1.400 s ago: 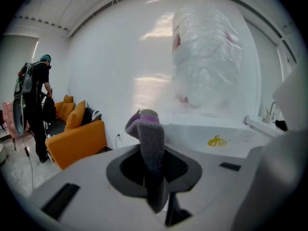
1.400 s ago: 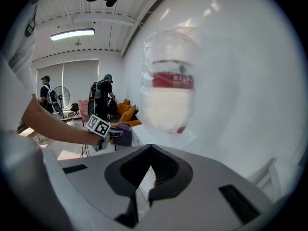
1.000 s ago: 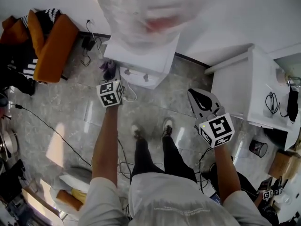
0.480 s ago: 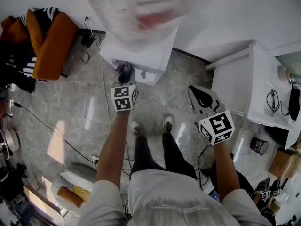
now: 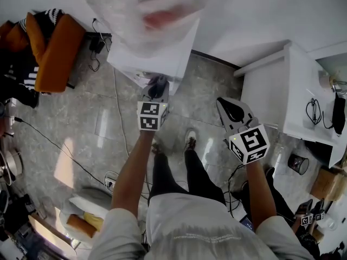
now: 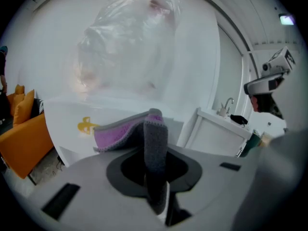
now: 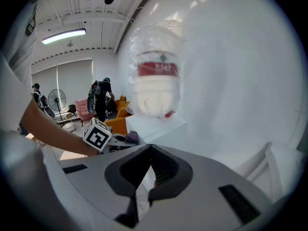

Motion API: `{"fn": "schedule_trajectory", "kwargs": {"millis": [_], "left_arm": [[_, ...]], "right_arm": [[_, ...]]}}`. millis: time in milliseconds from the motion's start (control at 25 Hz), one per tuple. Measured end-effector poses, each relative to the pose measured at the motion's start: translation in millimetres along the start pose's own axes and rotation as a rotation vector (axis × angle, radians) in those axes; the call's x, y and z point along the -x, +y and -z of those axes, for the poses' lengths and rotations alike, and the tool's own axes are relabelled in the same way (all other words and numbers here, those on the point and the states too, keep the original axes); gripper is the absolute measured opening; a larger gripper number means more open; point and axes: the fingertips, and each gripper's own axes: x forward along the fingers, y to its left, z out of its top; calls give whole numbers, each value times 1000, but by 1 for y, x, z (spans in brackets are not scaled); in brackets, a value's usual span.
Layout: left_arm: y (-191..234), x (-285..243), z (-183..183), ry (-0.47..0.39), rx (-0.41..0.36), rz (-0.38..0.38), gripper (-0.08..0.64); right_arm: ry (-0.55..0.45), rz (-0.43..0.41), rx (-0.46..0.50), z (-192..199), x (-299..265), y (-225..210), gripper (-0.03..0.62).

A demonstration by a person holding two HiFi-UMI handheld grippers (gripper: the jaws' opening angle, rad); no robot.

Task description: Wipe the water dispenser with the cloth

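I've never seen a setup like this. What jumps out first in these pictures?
A big plastic-wrapped water bottle tops the white water dispenser by the wall, straight ahead of the person. The left gripper, shut on a purple and grey cloth, is up near the dispenser's front; the right gripper hangs shut and empty to the side.

Bottle [image 5: 154, 15] blurred, cut by top edge — dispenser [image 5: 162, 61] top hidden beneath it (head view).

Place: office lounge | water dispenser [image 5: 162, 58], orange sofa [image 5: 59, 53], ceiling strip light [image 7: 63, 36]
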Motion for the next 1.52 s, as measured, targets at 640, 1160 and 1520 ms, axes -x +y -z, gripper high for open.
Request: {"fn": "schedule_trajectory", "kwargs": {"millis": [640,1160,1520], "left_arm": [[-62,-32,27,111,-176,177,58],[-47,31,14,72,-127,163,58],[34,138,-69,-45,-183,-63,58]], "right_arm": [[35,22,-48,31,12,-9,14],[-38,53,2,-18,26,-30,14],[-172,27,112,-111,26,-18,14]]}}
